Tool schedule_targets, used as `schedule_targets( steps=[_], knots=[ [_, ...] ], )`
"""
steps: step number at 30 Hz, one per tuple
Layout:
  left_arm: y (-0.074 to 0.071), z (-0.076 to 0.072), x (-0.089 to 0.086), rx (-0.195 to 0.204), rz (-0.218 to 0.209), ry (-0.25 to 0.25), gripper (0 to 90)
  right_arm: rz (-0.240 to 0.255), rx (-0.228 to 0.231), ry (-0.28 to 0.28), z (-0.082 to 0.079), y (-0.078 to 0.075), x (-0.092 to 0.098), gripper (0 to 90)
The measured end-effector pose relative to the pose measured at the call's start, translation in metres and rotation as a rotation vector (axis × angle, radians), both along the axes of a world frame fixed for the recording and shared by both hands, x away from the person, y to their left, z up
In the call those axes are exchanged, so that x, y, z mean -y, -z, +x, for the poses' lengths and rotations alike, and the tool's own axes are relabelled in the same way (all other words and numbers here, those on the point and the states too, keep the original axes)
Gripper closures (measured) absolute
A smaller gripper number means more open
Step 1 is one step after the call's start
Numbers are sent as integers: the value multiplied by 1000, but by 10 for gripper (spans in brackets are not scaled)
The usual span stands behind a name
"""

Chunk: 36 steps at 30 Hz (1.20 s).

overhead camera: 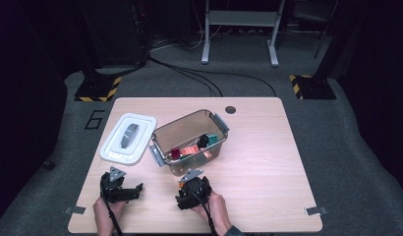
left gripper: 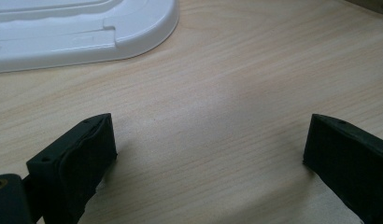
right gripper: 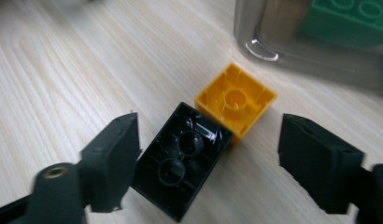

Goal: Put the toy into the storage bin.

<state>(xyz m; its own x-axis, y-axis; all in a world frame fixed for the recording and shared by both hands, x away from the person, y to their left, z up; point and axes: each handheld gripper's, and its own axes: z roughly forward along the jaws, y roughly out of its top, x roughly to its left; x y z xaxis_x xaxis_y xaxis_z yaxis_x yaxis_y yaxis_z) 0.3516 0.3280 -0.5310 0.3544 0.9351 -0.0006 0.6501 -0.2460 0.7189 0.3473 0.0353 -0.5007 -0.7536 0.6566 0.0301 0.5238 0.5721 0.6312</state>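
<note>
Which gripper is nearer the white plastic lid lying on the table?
Left. The left gripper sits just below the white plastic lid; the right gripper is farther off, by the clear bin.

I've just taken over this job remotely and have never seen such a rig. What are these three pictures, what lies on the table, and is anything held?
No robot arm here: a person holds a hand-held gripper in each hand. The high view looks down on the table, with the left gripper and right gripper near the bottom. The other two pictures come from cameras riding on each gripper, looking along its black jaws.

On the table lie a white lid and a clear bin with bricks inside.

The left gripper is open over bare wood. The right gripper straddles a black brick joined to a yellow brick, both studs-down. One jaw touches the black brick; the other stands clear, so nothing is gripped yet.
</note>
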Motion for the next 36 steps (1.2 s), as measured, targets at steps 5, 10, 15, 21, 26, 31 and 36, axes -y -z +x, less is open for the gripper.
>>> schedule_targets(
  steps=[5,10,15,21,26,31,36],
  knots=[
    [0,0,0,-2,0,0,23,5,-14,5,-2,1,8,305],
    [0,0,0,4,-1,-2,23,-4,-18,-3,-5,3,22,440],
    [0,0,0,-3,1,1,23,-5,-17,-6,-7,5,31,564],
    [0,0,0,-3,1,1,23,-37,-13,5,-8,3,42,582],
    [0,0,0,1,0,0,23,-77,-35,40,-6,-1,62,582],
    [0,0,0,4,-1,-2,23,-98,-43,68,-4,-3,75,580],
    [0,0,0,3,0,-2,23,-106,-70,102,-1,-3,84,489]
  ],
)
